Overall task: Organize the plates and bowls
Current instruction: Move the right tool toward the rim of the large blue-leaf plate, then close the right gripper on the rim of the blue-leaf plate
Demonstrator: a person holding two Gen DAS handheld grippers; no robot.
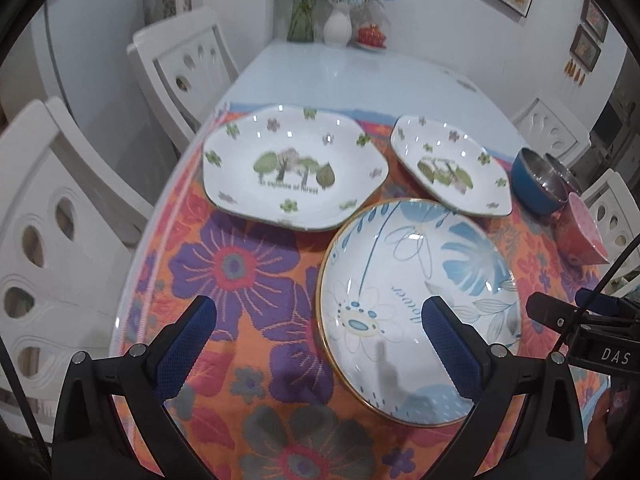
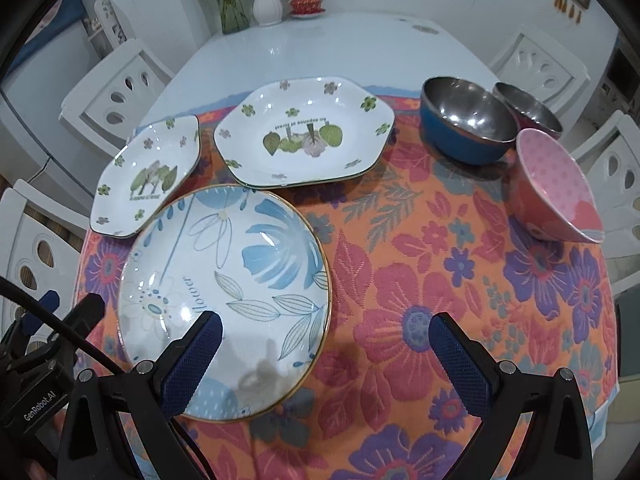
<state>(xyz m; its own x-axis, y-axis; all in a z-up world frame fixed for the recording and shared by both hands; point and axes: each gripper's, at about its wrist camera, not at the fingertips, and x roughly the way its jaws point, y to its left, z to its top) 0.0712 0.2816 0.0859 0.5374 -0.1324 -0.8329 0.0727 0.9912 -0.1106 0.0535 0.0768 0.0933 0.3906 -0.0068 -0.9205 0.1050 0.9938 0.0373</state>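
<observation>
A round blue-flower plate lies nearest on the floral cloth. Two white tree-print plates lie behind it: one to the left, the other to the right. A blue steel bowl, a second steel bowl and a pink dotted bowl stand at the right. My left gripper is open, hovering over the round plate's left rim. My right gripper is open above that plate's right rim. Neither holds anything.
The orange floral cloth covers the near half of a pale blue table. A white vase with flowers, a glass vase and a red lidded dish stand at the far edge. White chairs surround the table.
</observation>
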